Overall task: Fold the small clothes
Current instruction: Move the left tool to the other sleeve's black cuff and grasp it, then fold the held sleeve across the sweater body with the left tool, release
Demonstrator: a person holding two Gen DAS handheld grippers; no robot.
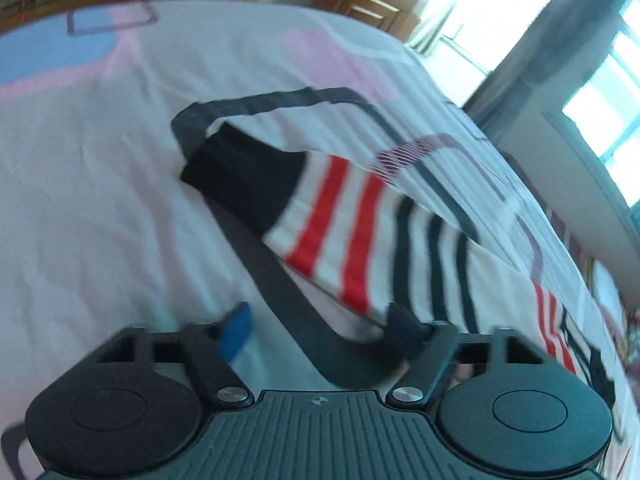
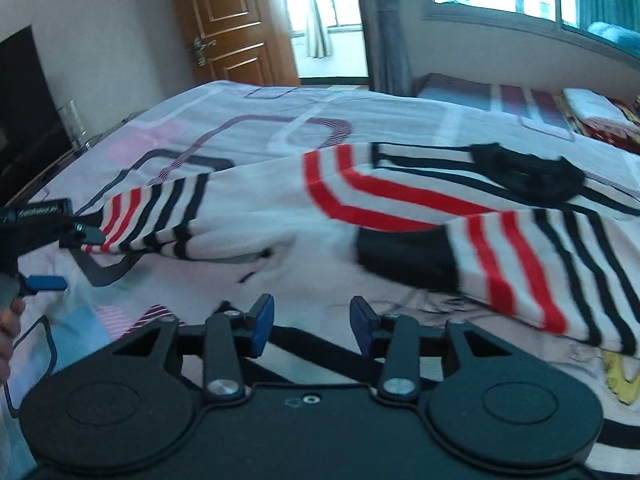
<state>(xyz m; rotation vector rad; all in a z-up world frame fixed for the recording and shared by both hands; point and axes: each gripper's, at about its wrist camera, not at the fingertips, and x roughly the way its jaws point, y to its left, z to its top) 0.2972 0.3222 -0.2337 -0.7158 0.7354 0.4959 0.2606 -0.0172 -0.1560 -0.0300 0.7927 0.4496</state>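
Note:
A small white sweater [image 2: 400, 200] with red and black stripes and a black collar lies on the bed. In the right wrist view its left sleeve [image 2: 152, 216] stretches toward my left gripper [image 2: 60, 256], whose jaws stand apart; the upper finger touches the cuff. In the left wrist view the striped sleeve with its black cuff [image 1: 340, 232] lies draped over the right finger [image 1: 404, 324], and the left gripper [image 1: 320, 328] is open. My right gripper [image 2: 312, 324] is open and empty, just short of the right sleeve's black cuff [image 2: 404, 256].
The bed sheet [image 2: 240, 136] is white with pink, blue and dark line patterns. A wooden door [image 2: 236, 20] and windows stand beyond the bed. A dark screen [image 2: 24, 112] is at the left. More bedding [image 2: 592, 112] lies at the far right.

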